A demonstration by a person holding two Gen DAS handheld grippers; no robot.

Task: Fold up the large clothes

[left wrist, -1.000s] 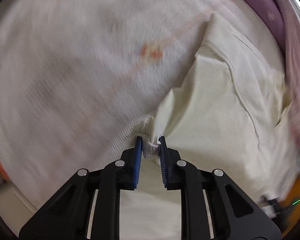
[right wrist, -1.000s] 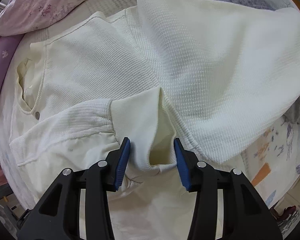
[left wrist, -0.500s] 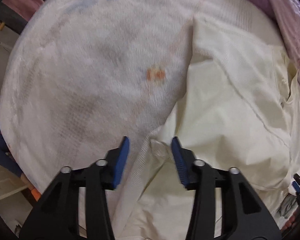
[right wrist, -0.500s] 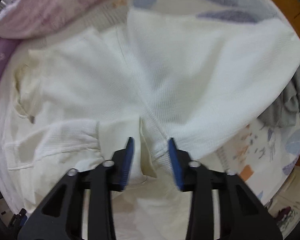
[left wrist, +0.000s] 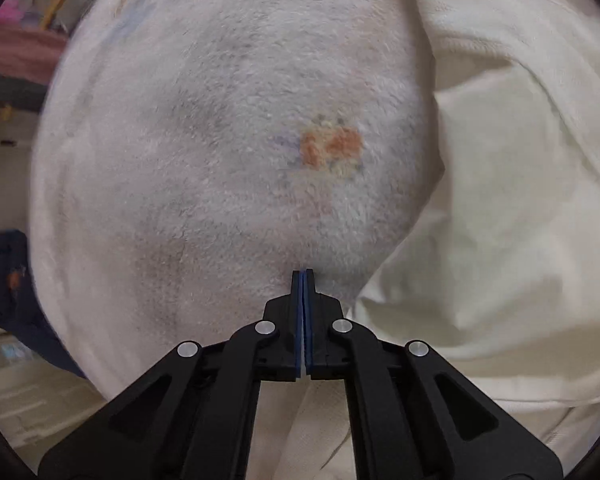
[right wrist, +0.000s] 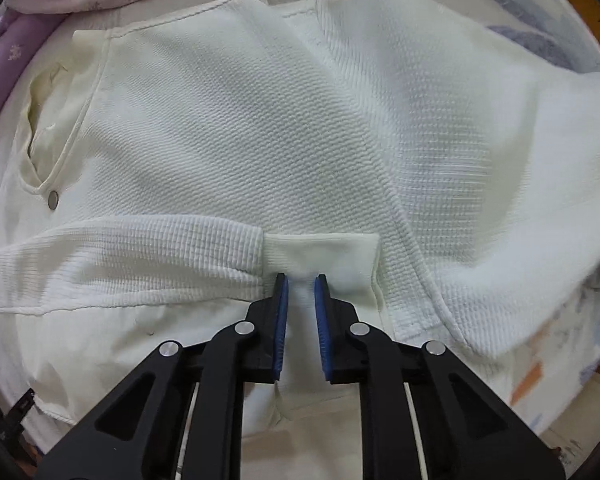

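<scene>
Right hand-held gripper (right wrist: 299, 280): jaws slightly apart, nothing clamped, tips over the smooth cuff (right wrist: 320, 254) of the folded-in sleeve (right wrist: 132, 256). Left hand-held gripper (left wrist: 302, 274): jaws pressed together, empty, tips against the fuzzy blanket (left wrist: 220, 140) just beside the garment's edge. Cream waffle-knit jacket (right wrist: 228, 128) lies spread on the bed, one sleeve across the body, the other side bunched up at right. Looks soft, limp, light but bulky; will sag and drag. Best holds: cuff, hem band, shoulder seam.
</scene>
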